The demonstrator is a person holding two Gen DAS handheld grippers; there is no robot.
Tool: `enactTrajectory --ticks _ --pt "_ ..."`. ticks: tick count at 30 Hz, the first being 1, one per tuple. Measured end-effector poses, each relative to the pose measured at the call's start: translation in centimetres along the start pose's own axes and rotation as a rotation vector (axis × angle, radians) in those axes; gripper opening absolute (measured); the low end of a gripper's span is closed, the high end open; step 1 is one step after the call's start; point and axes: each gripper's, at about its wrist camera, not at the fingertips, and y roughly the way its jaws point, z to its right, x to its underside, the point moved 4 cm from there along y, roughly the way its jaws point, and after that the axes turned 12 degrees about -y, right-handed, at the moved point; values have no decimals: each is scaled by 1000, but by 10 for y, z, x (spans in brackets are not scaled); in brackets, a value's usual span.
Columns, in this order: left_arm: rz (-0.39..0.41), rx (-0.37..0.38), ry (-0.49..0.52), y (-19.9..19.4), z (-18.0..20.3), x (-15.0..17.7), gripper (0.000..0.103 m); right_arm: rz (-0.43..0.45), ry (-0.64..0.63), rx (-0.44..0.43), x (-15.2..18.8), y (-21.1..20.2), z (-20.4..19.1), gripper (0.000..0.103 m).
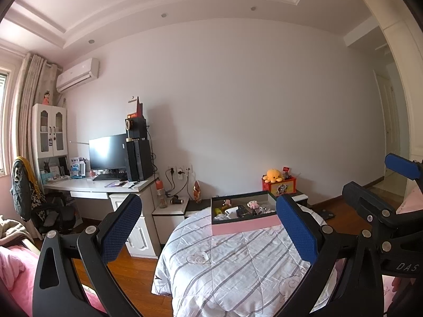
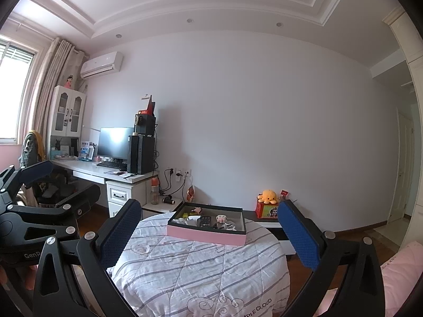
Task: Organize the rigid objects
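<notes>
A shallow pink box (image 1: 246, 225) (image 2: 203, 233) with a dark rim lies at the far end of a quilt-covered round surface (image 1: 232, 266) (image 2: 201, 269). Inside it lie several small objects: a black remote (image 2: 205, 220), a yellow item (image 2: 185, 214), a pink-and-white toy (image 2: 221, 218). My left gripper (image 1: 208, 227) is open, well short of the box and above the quilt, with nothing between its blue pads. My right gripper (image 2: 208, 233) is open too, likewise empty. Each gripper shows at the edge of the other's view.
A white desk (image 1: 97, 186) with monitor and black tower stands at the left, a chair (image 1: 50, 211) draped with clothes beside it. Behind the quilt sit a low white-and-black shelf (image 1: 171, 208) and a red box with a yellow plush octopus (image 1: 275, 175). Pink bedding (image 1: 15, 266) lies near left.
</notes>
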Motion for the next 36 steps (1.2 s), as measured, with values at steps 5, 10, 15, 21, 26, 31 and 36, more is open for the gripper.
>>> enactTrajectory --ticks 5,10,15,21,26,31,36 --pt "-3 -7 2 -2 -2 0 103 3 -2 -1 -1 -2 -1 103" --pt "-9 -9 2 -2 -3 0 103 2 -4 -1 -1 -3 -2 103" --pt "-12 -9 2 -4 -3 -2 103 0 -7 2 -2 -4 -2 103" --pt "-9 -11 2 -3 -4 -5 103 4 -8 0 -2 -3 -3 103" --pt "-8 -11 3 -3 -3 -5 103 5 -9 0 -1 -3 -3 103" --pt "-7 -11 3 -4 -4 -6 103 5 -9 -1 -2 -3 -3 103" --pt "-5 -13 4 -6 -5 -7 103 5 -9 -2 -1 -3 -3 103"
